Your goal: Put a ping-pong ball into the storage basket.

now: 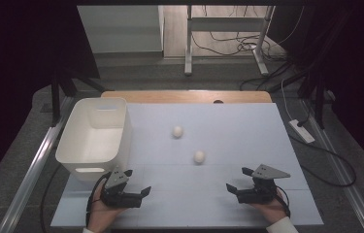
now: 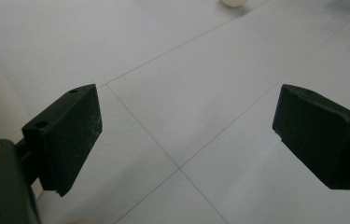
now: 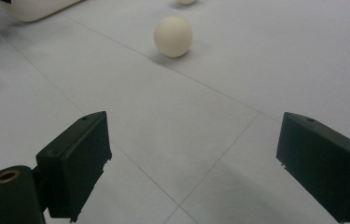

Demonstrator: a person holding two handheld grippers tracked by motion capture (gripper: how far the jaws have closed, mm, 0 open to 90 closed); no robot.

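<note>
Balls: two white ones on the pale worktop (image 1: 247,131), both loose, neither held. Nearest the person, left gripper (image 1: 137,182) sits at the front-left, in a hand, just in front of the white bin; jaws wide apart, nothing between them, only bare worktop with thin seam lines in the left gripper view. Right gripper (image 1: 238,179) is at the front-right, also hand-held, jaws wide apart and empty, pointing inward toward the middle. Next out, near ball (image 1: 199,156) lies mid-worktop, ahead and left of the right gripper, apart from it; the right gripper view has it (image 3: 173,36) straight ahead beyond the jaws. Far ball (image 1: 177,131) lies further back and slightly left, apart from the near one. Bin (image 1: 78,141) stands upright at the left edge, open top, well apart from both balls; nothing visible in it.
</note>
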